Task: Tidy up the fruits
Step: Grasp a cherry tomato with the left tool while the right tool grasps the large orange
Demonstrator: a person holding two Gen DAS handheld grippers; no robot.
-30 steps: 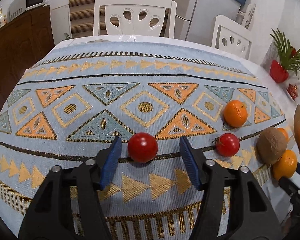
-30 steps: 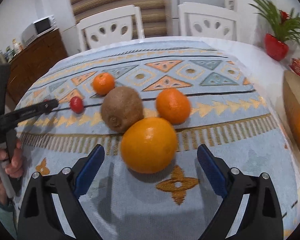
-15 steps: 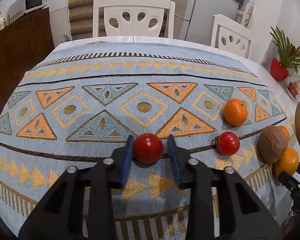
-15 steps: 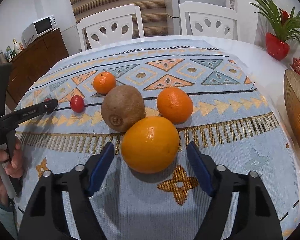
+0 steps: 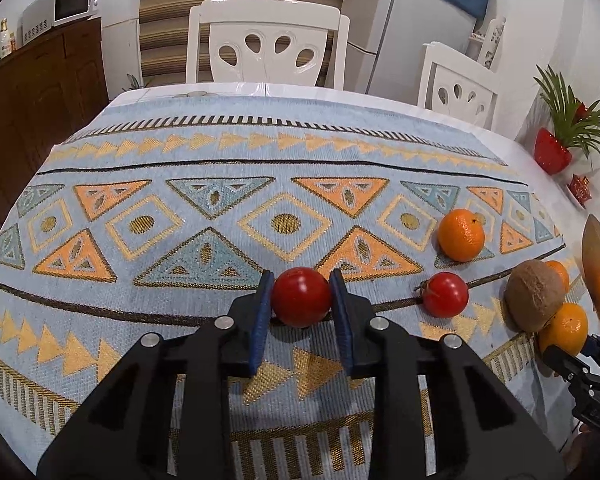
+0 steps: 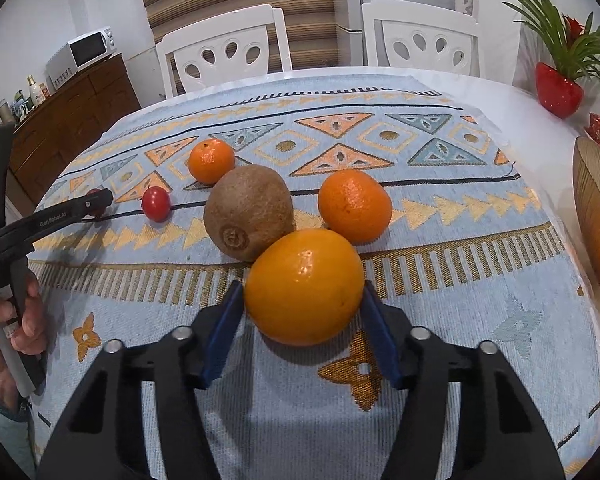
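The left tongs (image 5: 301,300) are closed on a red tomato (image 5: 301,297), which is pressed between the two blue pads on the patterned cloth (image 5: 220,160). The right tongs (image 6: 303,312) are closed on the large orange (image 6: 304,286); both pads are seen touching its sides.

Two tomatoes are counted: the gripped one and a second tomato (image 5: 445,294), which lies near it on the right. Three orange fruits are counted: the large orange and two mandarins (image 6: 355,205) (image 6: 211,161). One kiwi (image 6: 248,212) is seen, touching the large orange. One ribbed bowl (image 6: 598,216) stands at the right edge of the counter (image 6: 520,92).

The fruits are gathered on the near right part of the cloth. Much free cloth is left behind them, up to the two white chairs (image 6: 224,50) (image 6: 420,38).
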